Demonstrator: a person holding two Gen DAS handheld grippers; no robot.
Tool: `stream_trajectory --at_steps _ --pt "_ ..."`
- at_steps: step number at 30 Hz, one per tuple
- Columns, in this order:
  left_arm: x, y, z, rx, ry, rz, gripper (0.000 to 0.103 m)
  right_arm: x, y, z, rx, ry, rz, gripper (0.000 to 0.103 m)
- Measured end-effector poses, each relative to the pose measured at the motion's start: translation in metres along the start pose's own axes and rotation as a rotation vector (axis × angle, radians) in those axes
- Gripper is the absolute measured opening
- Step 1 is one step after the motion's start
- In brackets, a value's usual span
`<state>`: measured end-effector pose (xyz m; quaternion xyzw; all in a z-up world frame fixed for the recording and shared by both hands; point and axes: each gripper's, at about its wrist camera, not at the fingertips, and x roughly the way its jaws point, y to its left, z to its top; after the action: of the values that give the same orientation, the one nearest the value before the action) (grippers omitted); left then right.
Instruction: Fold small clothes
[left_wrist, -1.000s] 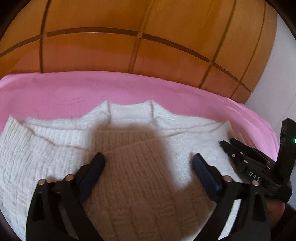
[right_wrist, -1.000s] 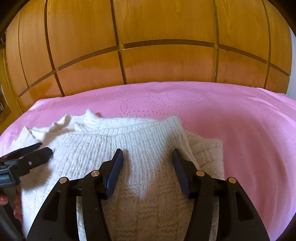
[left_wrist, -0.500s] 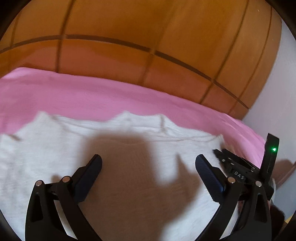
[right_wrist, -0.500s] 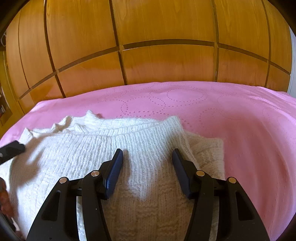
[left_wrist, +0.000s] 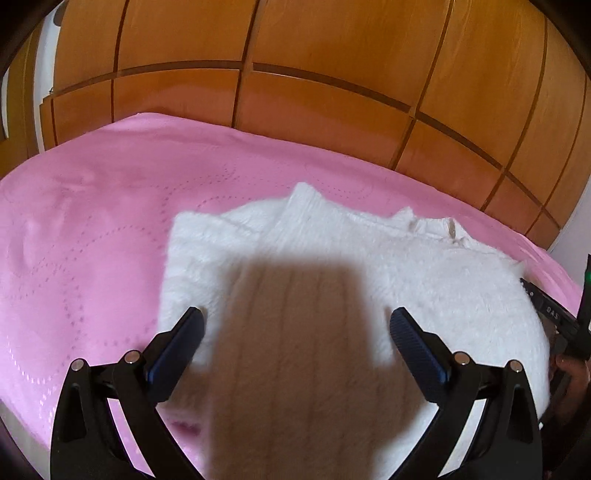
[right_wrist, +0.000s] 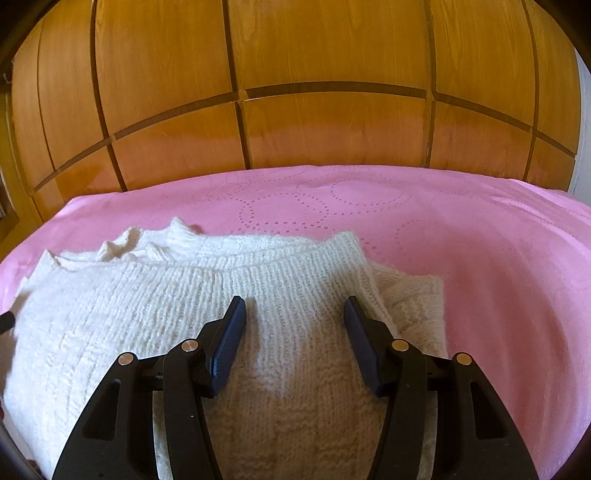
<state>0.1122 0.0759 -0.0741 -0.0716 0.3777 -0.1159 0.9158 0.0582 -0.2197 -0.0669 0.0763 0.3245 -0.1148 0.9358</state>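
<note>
A white knitted sweater (left_wrist: 424, 280) lies folded on the pink bedspread (left_wrist: 92, 229); it also shows in the right wrist view (right_wrist: 147, 302) with its ribbed edge facing away. My left gripper (left_wrist: 295, 325) is open and empty, just above the sweater's left part. My right gripper (right_wrist: 295, 314) is open and empty, hovering over the sweater's right part. The right gripper's tip also shows at the right edge of the left wrist view (left_wrist: 554, 317).
The pink bedspread (right_wrist: 480, 240) extends to the right and far side of the sweater. A wooden panelled wardrobe (right_wrist: 314, 92) stands behind the bed. A white wall (left_wrist: 580, 221) is at the far right.
My left gripper has swung to the left, so the sweater's left edge and more pink bedspread are in view. It has left the right wrist view. The right gripper has stayed still.
</note>
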Motion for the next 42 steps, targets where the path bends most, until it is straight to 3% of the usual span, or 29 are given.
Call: stream_trajectory --at_steps 6,13,18,26,29,36,37,41,42 --pt "-0.015 0.023 -0.013 -0.039 -0.029 0.017 0.101 -0.001 0.0 -0.001 -0.001 -0.006 -0.004 0.055" --pt "-0.022 0.062 -0.024 -0.214 -0.037 -0.033 0.101 -0.004 0.0 -0.003 -0.004 -0.013 0.004 0.059" --pt "-0.022 0.051 -0.035 -0.142 -0.028 -0.05 0.101 -0.004 0.0 -0.003 -0.005 -0.014 0.004 0.059" --pt "-0.019 0.059 -0.035 -0.247 -0.023 -0.191 0.101 -0.007 0.002 0.0 -0.008 0.009 -0.005 0.063" --pt "-0.016 0.063 -0.033 -0.278 -0.02 -0.245 0.101 -0.028 0.008 0.0 0.032 -0.003 -0.043 0.077" --pt "-0.006 0.053 -0.03 -0.329 -0.018 -0.324 0.101 -0.076 0.035 -0.027 0.084 0.015 0.027 0.077" --pt "-0.006 0.053 -0.031 -0.335 -0.02 -0.335 0.101 -0.079 0.039 -0.032 0.088 0.024 0.045 0.075" --pt "-0.004 0.047 -0.032 -0.294 -0.005 -0.312 0.101 -0.085 0.051 -0.053 0.121 0.072 0.143 0.034" --pt "-0.006 0.046 -0.034 -0.3 -0.008 -0.316 0.101 -0.087 0.053 -0.055 0.119 0.069 0.167 0.03"
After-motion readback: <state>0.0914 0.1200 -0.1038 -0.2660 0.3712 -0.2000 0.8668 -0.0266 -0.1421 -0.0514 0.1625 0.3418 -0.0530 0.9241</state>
